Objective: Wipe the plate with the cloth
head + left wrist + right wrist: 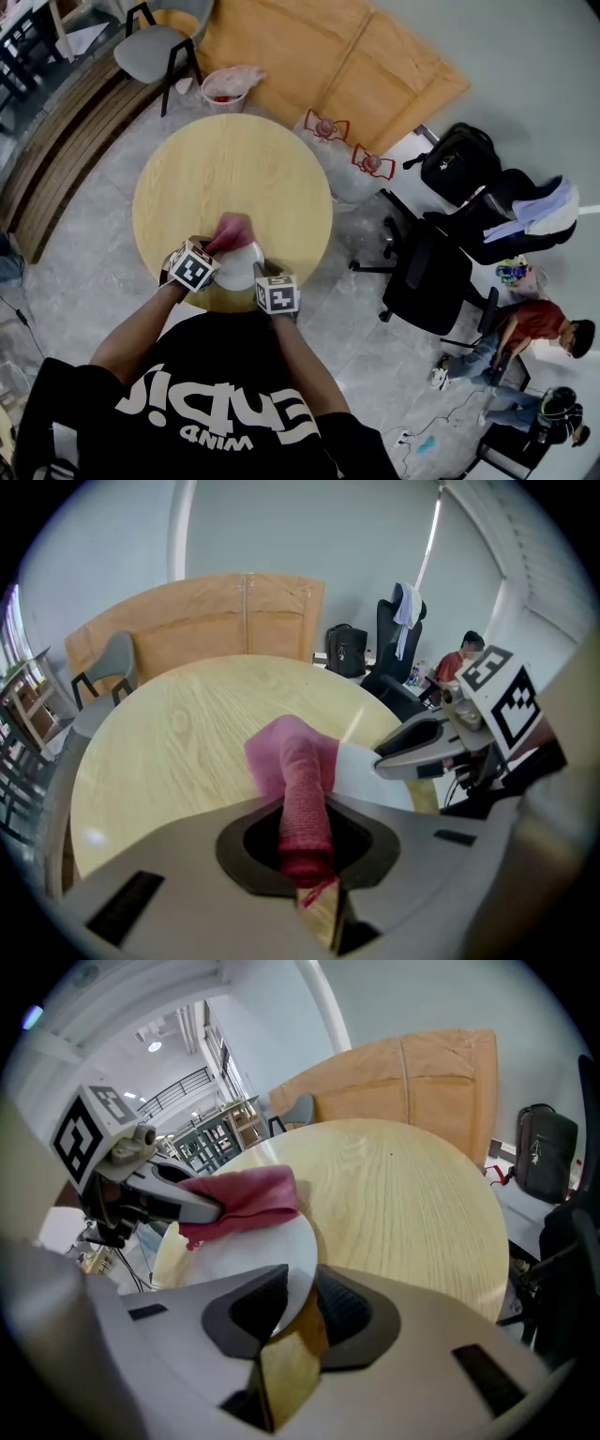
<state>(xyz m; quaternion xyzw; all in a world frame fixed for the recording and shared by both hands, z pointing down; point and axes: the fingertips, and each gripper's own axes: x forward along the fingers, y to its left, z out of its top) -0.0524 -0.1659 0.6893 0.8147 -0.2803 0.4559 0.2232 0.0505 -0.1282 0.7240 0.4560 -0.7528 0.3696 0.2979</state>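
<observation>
**benchnewbie:** Why is everything bunched up at one edge? That round wooden table (234,169) is mostly bare.

**wipe_guy:** Reach, I'd say. The person stands at the near side, so the work sits at the near edge, right in front of them. The far side would mean stretching.

**benchnewbie:** And the white plate (248,1255)?

**wipe_guy:** It's at that near edge, between the two tools. It's gripped by the rim on its right, I'd guess so it won't skate around once the rubbing pushes on it. It looks tipped up a bit, but I can't tell if the far rim is touching the wood.

**benchnewbie:** The pink cloth (300,761) looks rolled up?

**wipe_guy:** Yeah, one end is bunched into a roll for the pinch, and the loose end fans out over the plate's far left part. A wad like that gives you something firm to push with.

**benchnewbie:** So who's doing what?

**wipe_guy:** The left gripper (307,850) has its jaws squeezed tight on the roll and angles down at the plate; that's the wiping one. The right gripper (298,1312) sits with its jaws partway in, pads clamped either side of the thin rim. That one's just the anchor. Most of the plate face shows bare white beside the cloth, so I'd guess plenty of wiping is left.
</observation>
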